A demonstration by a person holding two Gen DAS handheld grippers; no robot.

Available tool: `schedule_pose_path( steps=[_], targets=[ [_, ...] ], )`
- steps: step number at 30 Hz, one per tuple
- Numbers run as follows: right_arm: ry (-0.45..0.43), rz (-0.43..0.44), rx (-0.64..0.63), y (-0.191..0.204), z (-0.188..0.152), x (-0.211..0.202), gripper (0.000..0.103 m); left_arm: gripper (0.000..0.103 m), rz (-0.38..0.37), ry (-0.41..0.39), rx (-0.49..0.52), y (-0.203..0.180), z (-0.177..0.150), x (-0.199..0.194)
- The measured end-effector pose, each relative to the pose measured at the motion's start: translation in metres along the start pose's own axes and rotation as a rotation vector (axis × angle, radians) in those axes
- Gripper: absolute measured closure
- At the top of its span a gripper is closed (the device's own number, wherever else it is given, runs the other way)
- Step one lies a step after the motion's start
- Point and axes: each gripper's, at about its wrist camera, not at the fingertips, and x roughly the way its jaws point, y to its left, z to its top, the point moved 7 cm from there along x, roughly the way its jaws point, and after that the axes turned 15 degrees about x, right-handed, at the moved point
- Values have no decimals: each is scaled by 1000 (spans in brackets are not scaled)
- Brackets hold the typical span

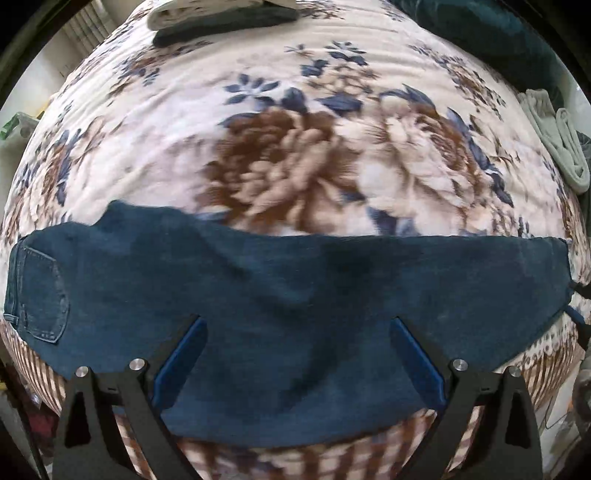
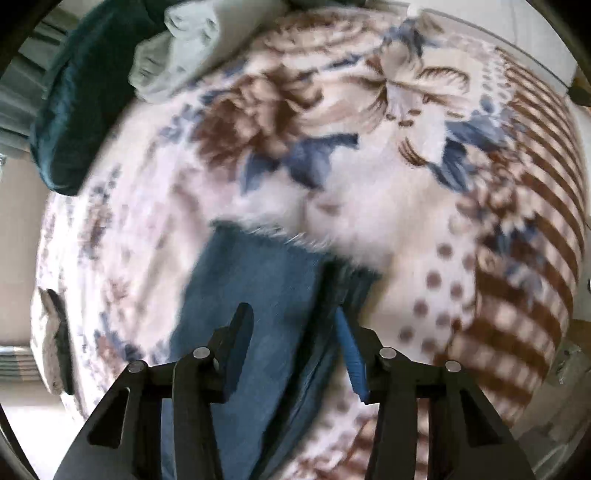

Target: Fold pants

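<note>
Lying across the near part of a floral blanket (image 1: 295, 110), the dark blue jeans (image 1: 295, 280) run from side to side in the left wrist view, with a back pocket (image 1: 44, 295) at the far left and the leg ends off to the right. The left gripper (image 1: 295, 325) hangs over the middle of the jeans with its fingers (image 1: 181, 362) spread wide apart, denim showing between and beyond them (whether the tips touch the cloth cannot be told).

At the leg end, the right gripper (image 2: 291, 314) points along the jeans (image 2: 251, 288) toward their frayed hem (image 2: 273, 234). Its fingers (image 2: 349, 350) stand apart, one over the upper leg and the other by the edge of the lower leg beside it; nothing is clamped between them. That view is blurred.

Beyond the jeans on the blanket (image 2: 369, 206) lie a folded grey-green garment (image 2: 184, 48) and a dark teal cushion (image 2: 81, 99). In the left view a folded dark-and-pale garment (image 1: 221, 18) rests at the far edge.
</note>
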Motion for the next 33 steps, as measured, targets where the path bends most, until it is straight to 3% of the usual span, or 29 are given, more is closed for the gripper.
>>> schedule_pose_path(
  steps=[1, 3, 8, 12, 18, 24, 26, 32, 33],
  targets=[
    [18, -13, -7, -2, 7, 11, 63, 2, 5, 2, 2, -5, 3, 2],
    [27, -11, -30, 0, 9, 20, 89, 2, 11, 6, 3, -15, 5, 5],
    [-55, -32, -128, 7, 10, 3, 96, 2, 37, 9, -8, -25, 7, 6],
    [-80, -17, -113, 0, 12, -17, 97, 2, 57, 24, -30, -21, 4, 8],
    [-48, -58, -103, -26, 5, -18, 97, 2, 79, 41, -69, -5, -2, 9],
    [82, 37, -71, -22, 14, -10, 94, 2, 76, 44, -94, 3, -7, 9],
    [106, 27, -55, -24, 17, -3, 94, 2, 76, 47, -93, 2, -9, 11],
    [79, 3, 17, -28, 14, -10, 92, 2, 76, 51, -78, -6, -8, 17],
    [85, 2, 23, -28, 10, -12, 87, 2, 75, 51, -72, -7, -8, 18]
  ],
)
